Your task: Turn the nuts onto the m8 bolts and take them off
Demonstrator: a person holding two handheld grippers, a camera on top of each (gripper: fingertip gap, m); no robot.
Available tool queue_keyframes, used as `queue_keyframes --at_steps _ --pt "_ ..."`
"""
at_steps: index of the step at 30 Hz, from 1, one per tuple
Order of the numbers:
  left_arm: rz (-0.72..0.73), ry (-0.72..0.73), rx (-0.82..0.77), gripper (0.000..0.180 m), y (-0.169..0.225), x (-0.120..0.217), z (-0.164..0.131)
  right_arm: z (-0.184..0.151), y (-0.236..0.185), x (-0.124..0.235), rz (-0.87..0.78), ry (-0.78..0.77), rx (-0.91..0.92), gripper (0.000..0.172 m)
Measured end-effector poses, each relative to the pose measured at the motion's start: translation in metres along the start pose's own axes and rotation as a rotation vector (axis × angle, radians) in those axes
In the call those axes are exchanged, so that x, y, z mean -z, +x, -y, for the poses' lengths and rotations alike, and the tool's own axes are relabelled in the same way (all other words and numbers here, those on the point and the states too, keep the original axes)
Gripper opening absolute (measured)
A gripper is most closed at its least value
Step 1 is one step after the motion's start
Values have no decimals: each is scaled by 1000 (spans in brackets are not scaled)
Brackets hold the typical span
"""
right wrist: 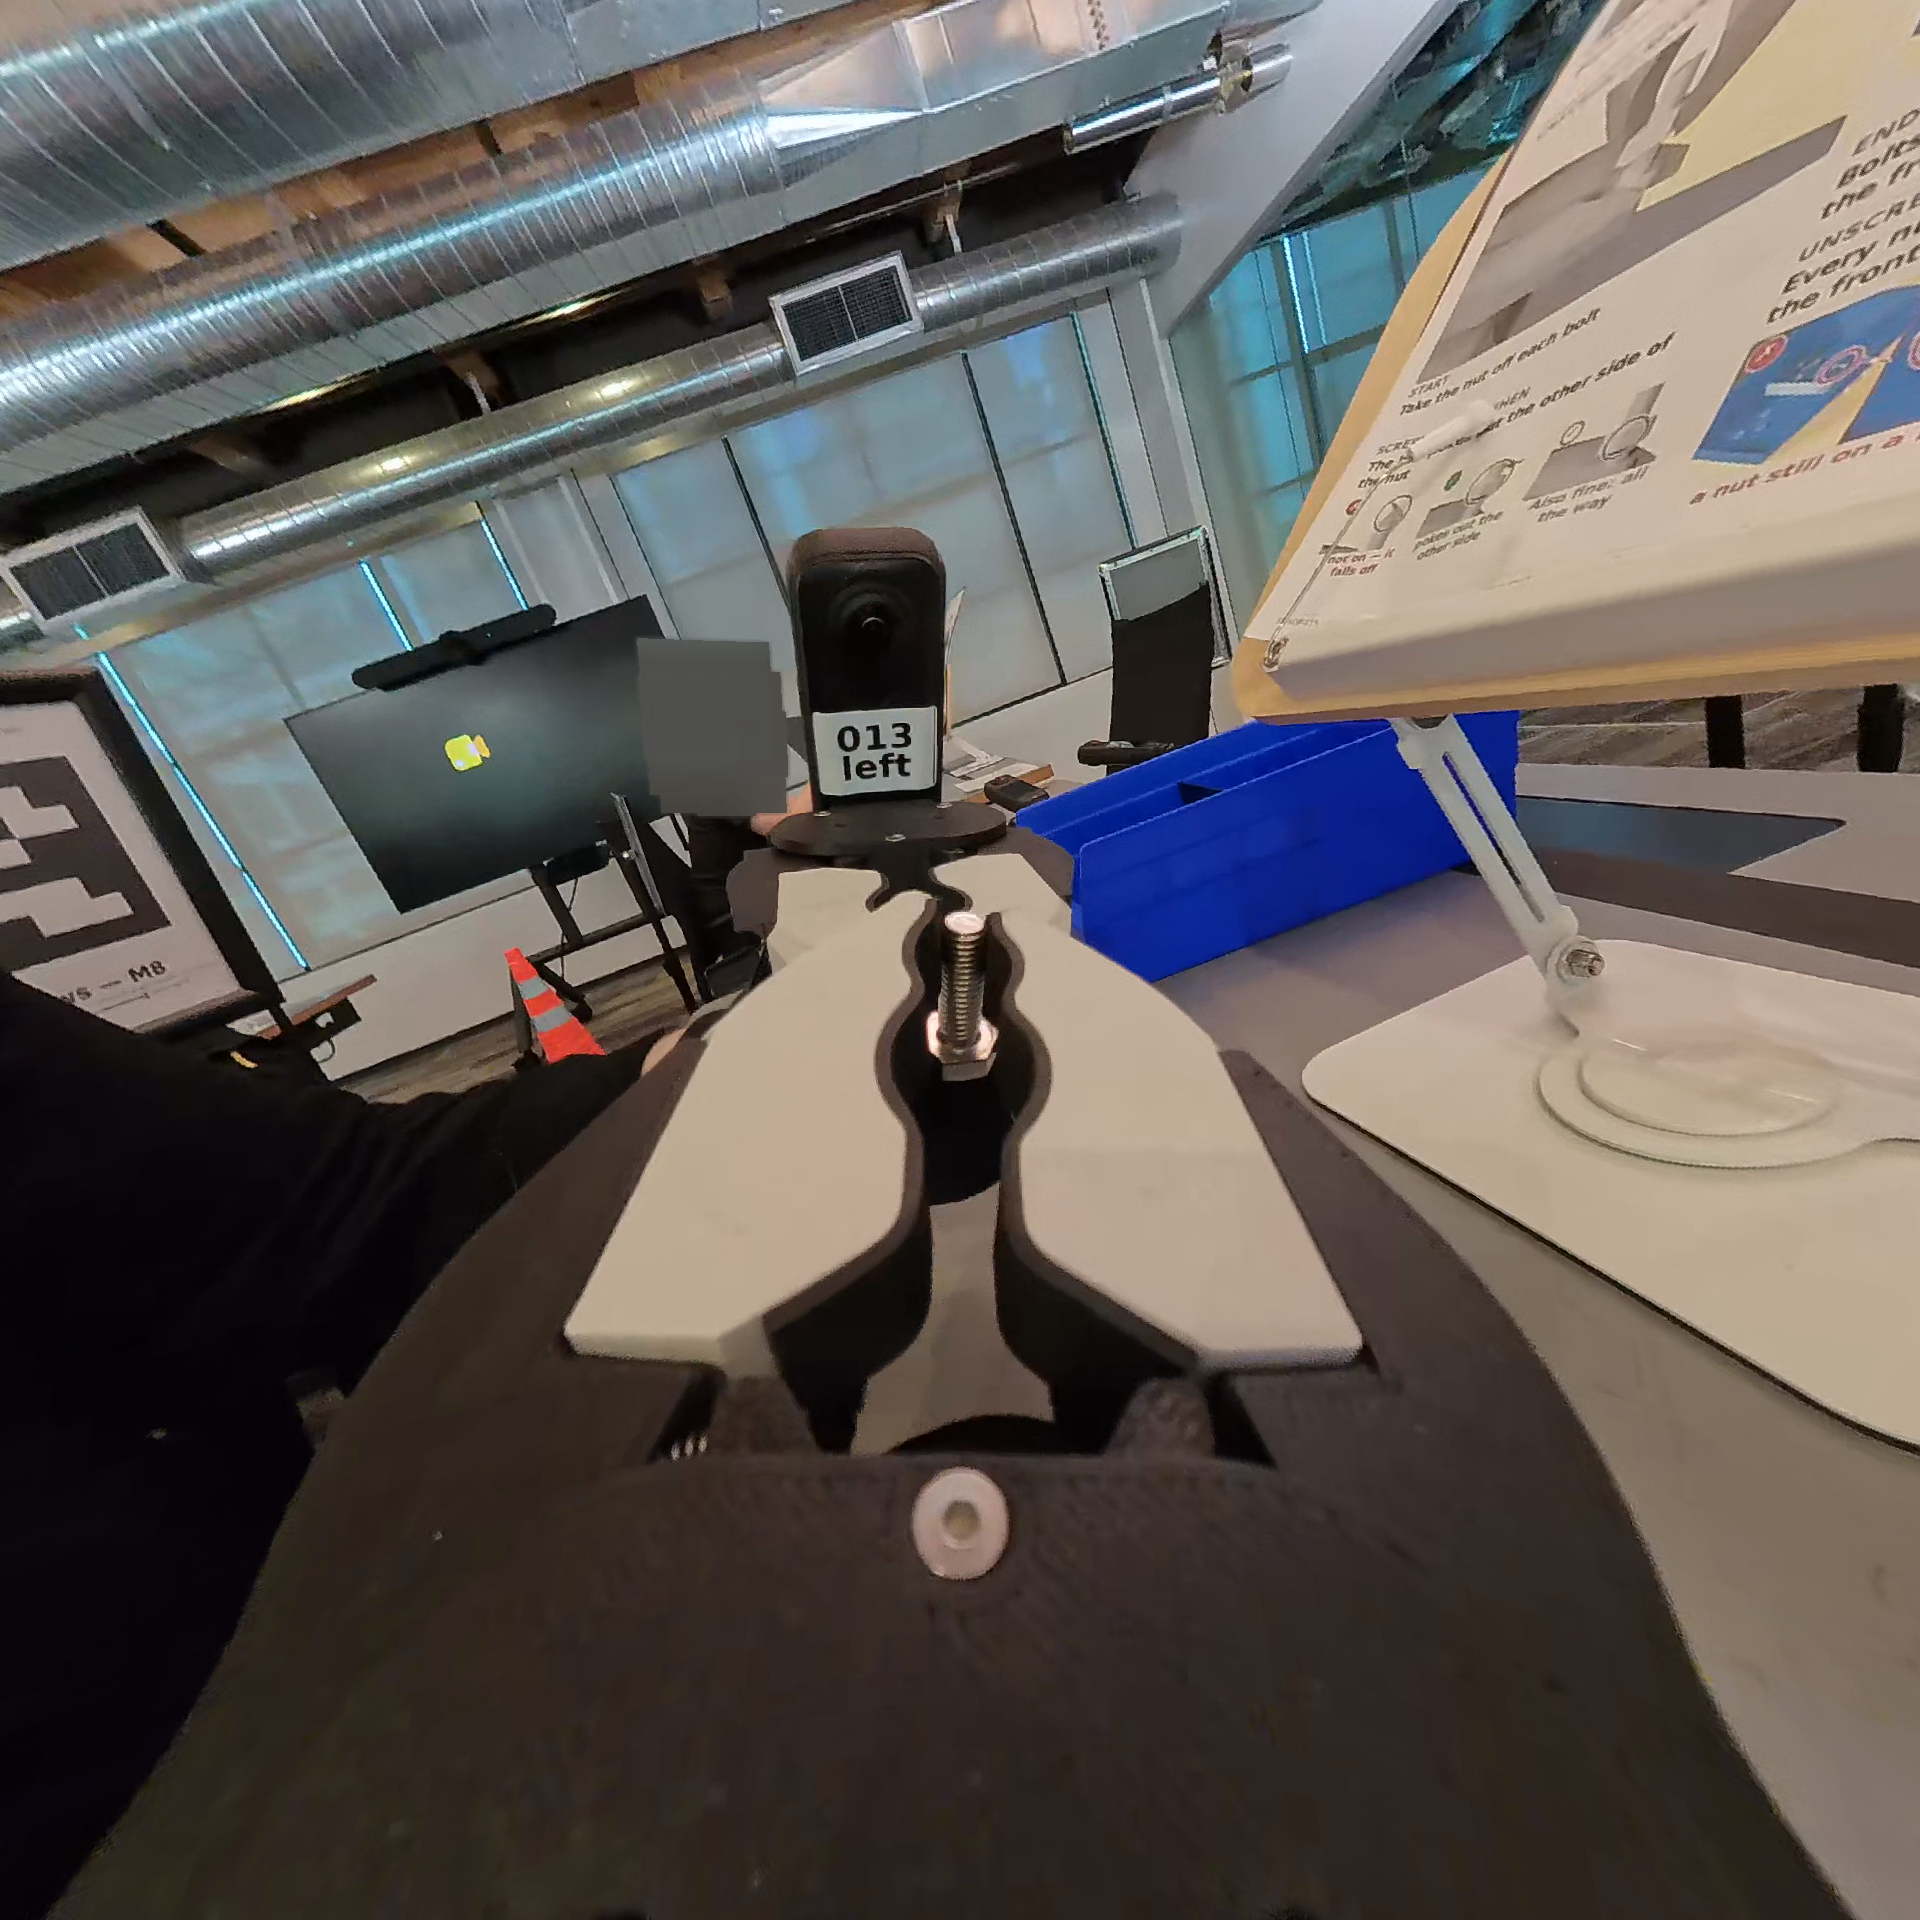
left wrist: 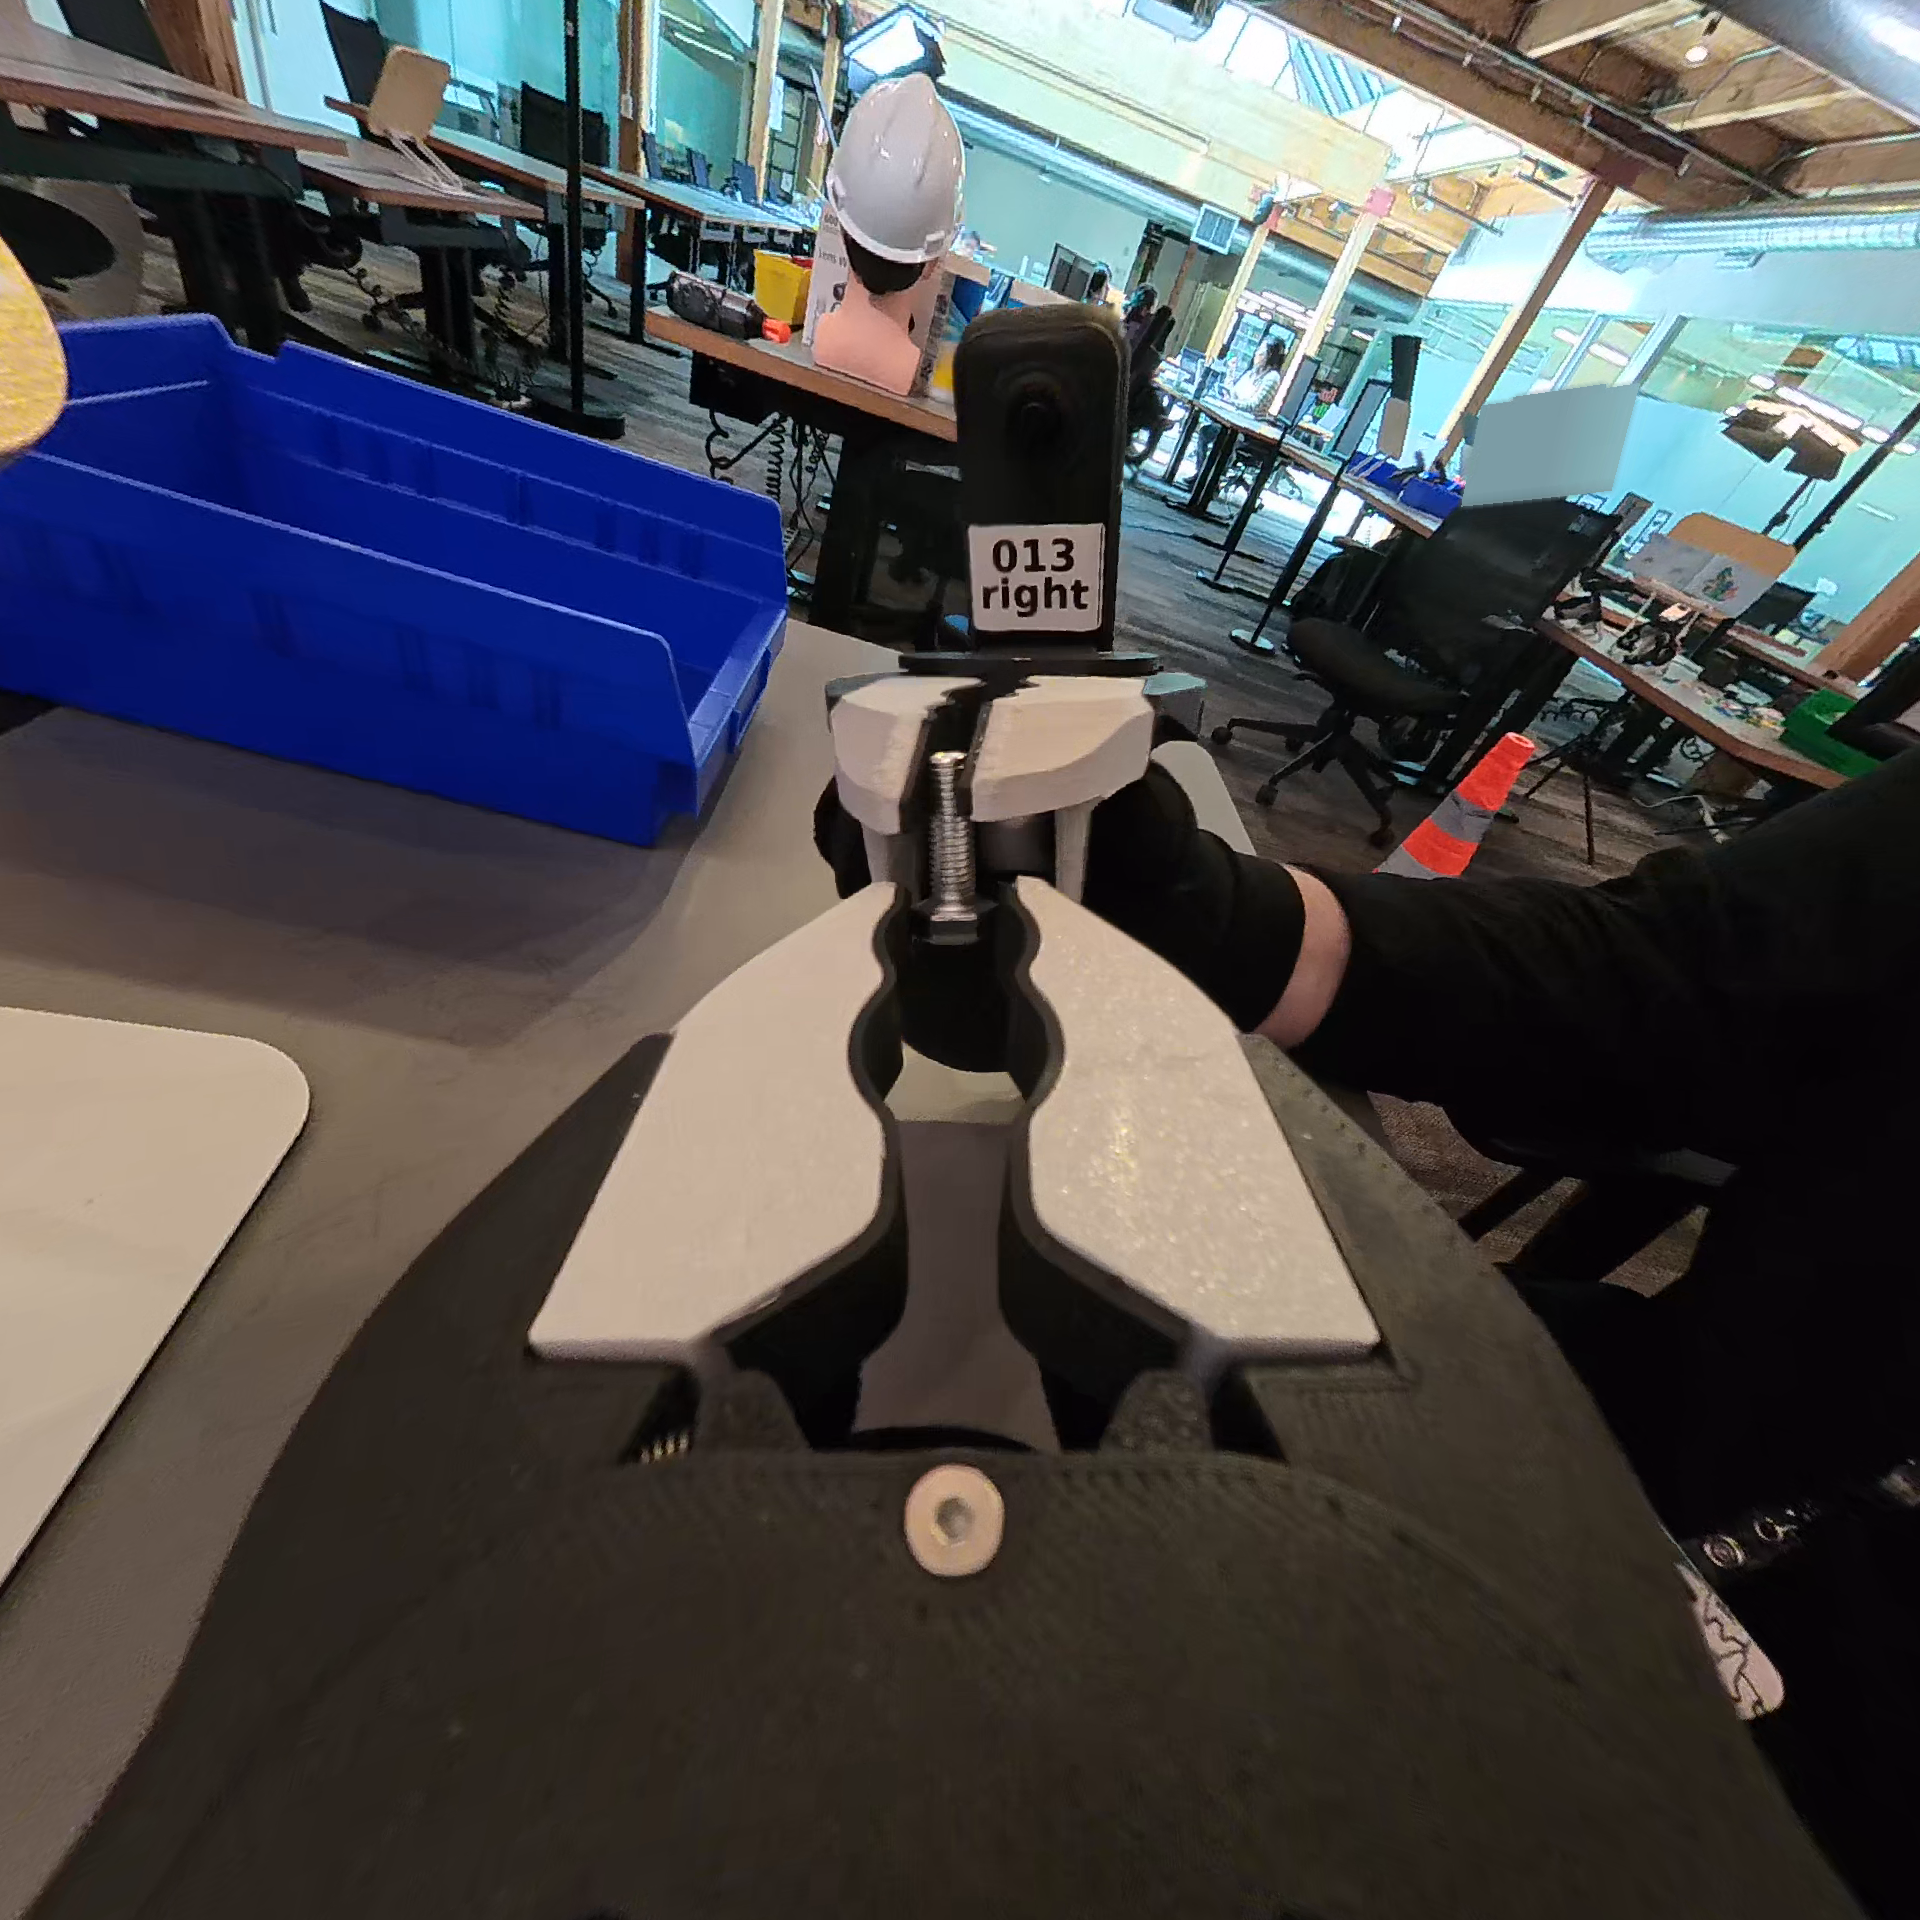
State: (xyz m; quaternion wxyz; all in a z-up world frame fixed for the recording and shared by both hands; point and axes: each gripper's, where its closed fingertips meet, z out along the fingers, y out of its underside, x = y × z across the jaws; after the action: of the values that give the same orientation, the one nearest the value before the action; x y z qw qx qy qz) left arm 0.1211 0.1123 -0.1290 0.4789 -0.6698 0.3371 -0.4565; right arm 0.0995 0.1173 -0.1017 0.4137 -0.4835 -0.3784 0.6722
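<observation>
The bolt lies in the air above the worktop, bridging my two grippers. My left gripper is nearly closed and holds the bolt's hexagonal end. The nut sits between the fingers of my right gripper, which stand close together, but I cannot tell if they press on it. I should keep the left one steady, stay on the bolt's axis, and grip the nut on its flat sides before turning.

One bolt; one nut on its thread; two grippers; one blue bin; one white stand; one orange cone; one white hard hat.
</observation>
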Motion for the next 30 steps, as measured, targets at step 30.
queue_keyframes --at_steps 30 --pt "-96 -67 -26 25 23 -11 -9 -11 -21 1 84 -176 108 7"
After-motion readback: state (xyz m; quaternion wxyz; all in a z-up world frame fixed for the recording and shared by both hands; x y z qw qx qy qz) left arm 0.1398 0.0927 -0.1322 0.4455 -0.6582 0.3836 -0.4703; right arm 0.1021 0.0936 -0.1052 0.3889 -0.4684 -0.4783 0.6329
